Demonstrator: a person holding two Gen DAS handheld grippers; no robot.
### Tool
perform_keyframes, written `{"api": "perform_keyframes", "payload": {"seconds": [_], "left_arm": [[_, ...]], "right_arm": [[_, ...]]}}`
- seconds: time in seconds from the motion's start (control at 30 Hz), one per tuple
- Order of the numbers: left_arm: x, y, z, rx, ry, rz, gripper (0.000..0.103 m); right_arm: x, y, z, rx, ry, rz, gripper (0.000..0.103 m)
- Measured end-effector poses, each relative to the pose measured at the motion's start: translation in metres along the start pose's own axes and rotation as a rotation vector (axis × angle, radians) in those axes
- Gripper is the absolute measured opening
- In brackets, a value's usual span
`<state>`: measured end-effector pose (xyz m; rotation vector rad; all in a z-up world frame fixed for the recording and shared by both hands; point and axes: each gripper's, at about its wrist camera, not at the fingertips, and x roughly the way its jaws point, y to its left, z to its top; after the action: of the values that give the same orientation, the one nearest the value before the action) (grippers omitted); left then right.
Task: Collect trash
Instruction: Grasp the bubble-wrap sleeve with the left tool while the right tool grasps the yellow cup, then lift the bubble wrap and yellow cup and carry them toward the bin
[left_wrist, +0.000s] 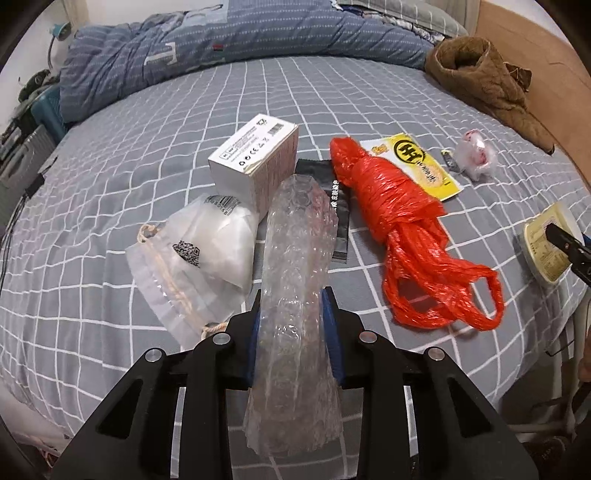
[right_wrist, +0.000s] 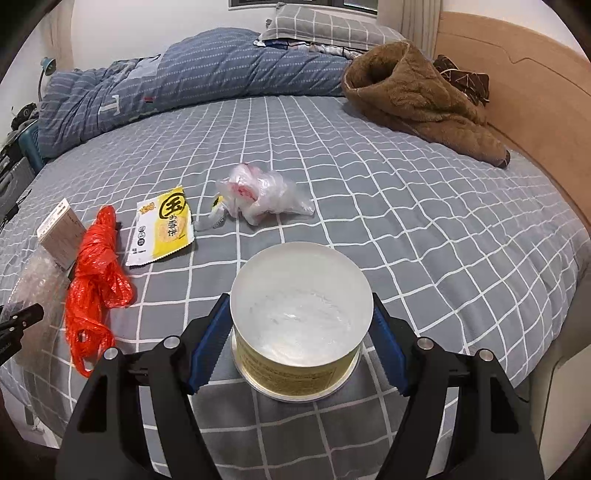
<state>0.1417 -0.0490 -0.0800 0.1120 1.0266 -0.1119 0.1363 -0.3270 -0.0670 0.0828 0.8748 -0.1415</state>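
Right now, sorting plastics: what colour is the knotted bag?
Bright orange-red bag, clearest in the left wrist view.

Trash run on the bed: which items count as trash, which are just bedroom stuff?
Trash:
bubble wrap
round tub
orange bag
yellow wrapper
white box
clear pouch
crumpled plastic

Just lying about:
blue quilt
brown blanket
pillow

The left gripper (left_wrist: 291, 295) tilts steeply down, its blue pads clamped tight on something slender. The right gripper (right_wrist: 301, 314), likewise angled down, has its pads (right_wrist: 208, 339) pressing a round object's sides.
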Motion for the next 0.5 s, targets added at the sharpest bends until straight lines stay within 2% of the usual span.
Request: {"api": "perform_keyframes", "payload": {"seconds": [0.5], "left_arm": [[-0.043, 0.003, -0.015, -0.025, -0.027, 0.003, 0.029]], "right_arm": [[-0.046, 0.013, -0.005, -0.012, -0.033, 0.012, 0.069]]}}
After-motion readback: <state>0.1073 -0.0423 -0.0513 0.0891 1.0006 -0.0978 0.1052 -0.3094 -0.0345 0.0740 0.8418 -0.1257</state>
